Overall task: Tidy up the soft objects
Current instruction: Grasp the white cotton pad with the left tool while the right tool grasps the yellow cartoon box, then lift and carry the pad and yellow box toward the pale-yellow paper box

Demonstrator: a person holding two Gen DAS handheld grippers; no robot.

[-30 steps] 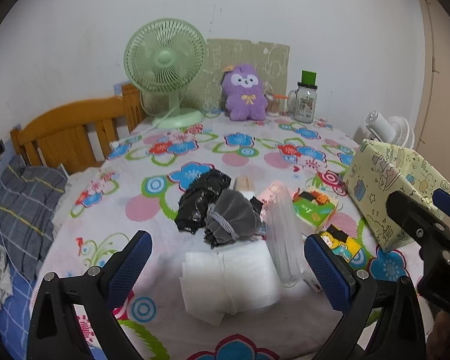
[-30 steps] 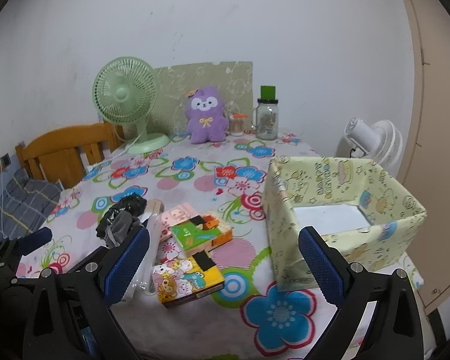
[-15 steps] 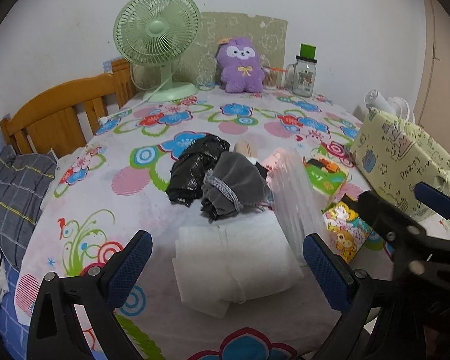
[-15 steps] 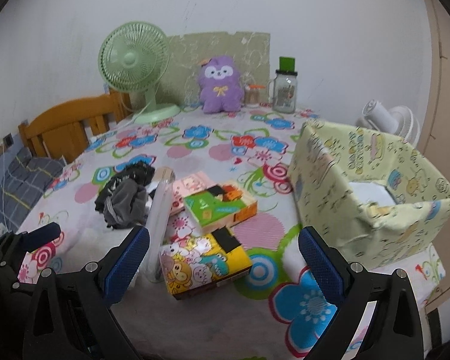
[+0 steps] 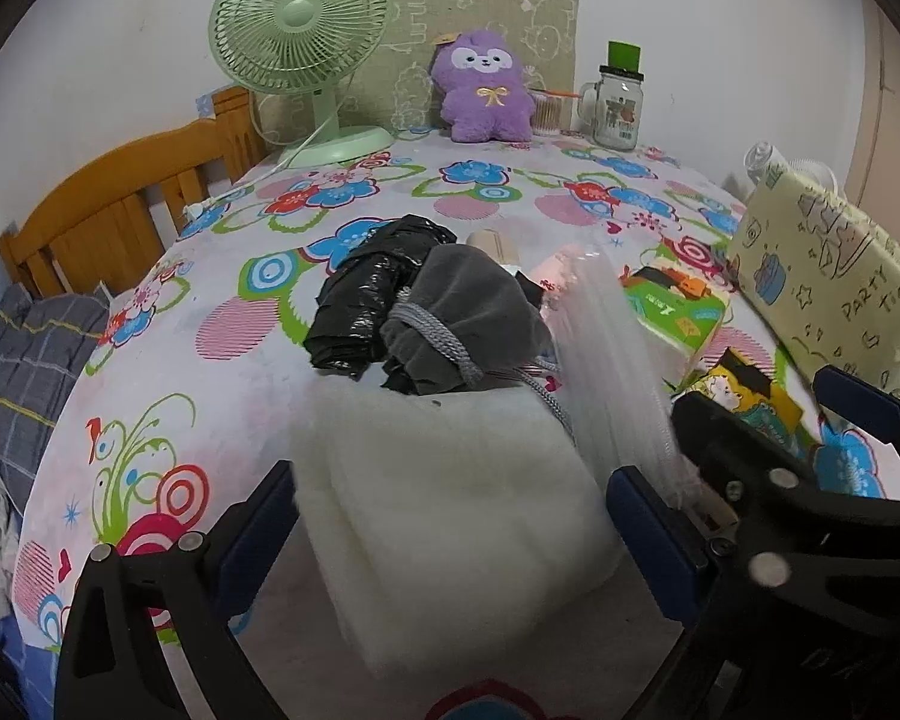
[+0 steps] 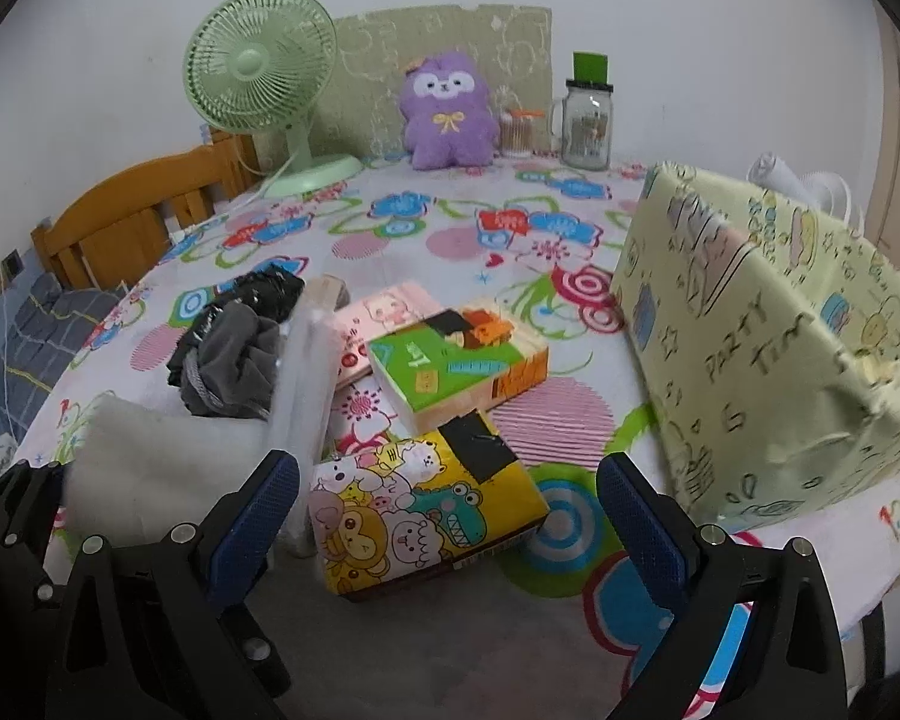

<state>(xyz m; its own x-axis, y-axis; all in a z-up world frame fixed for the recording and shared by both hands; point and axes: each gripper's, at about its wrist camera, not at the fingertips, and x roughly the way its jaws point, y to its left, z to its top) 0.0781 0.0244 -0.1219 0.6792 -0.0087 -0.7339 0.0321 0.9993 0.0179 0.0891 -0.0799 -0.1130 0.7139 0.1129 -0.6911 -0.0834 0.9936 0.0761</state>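
Two blue ribbed pads (image 5: 258, 531) flank a fluffy white foam block (image 5: 450, 516)

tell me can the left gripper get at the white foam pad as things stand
Probably yes. The left gripper is open with the white foam pad already between its fingers, and nothing lies on the pad's near part; the grey pouch sits behind it.

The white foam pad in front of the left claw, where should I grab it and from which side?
Grip the white foam pad across its near edge, coming straight in from the front. The open left claw already straddles its width, and the gray pouch and clear plastic bag crowd its far side.
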